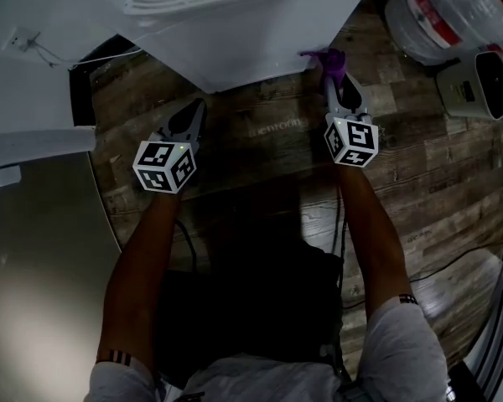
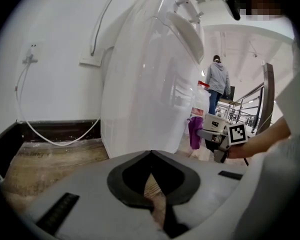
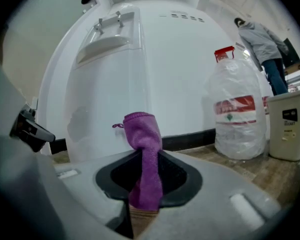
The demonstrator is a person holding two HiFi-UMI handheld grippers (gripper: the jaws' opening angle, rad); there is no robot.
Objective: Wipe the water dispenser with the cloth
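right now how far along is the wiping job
Done: the purple cloth is clamped in the right tool. In hand: it sits by the white plastic water dispenser, low on its front. Left: the wiping itself; no wiped patch shows. The left tool is shut, empty.

Purple cloth (image 3: 142, 134) bunched upright, close before tall white water dispenser (image 3: 155, 64).

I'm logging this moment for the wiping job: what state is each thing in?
Left gripper: shut, nothing between its jaws.
Right gripper: shut on the purple cloth.
Purple cloth: bunched, sticking up from the jaws, next to the dispenser; contact unclear.
Water dispenser: upright on the floor.
Water bottle: upright, red cap on.
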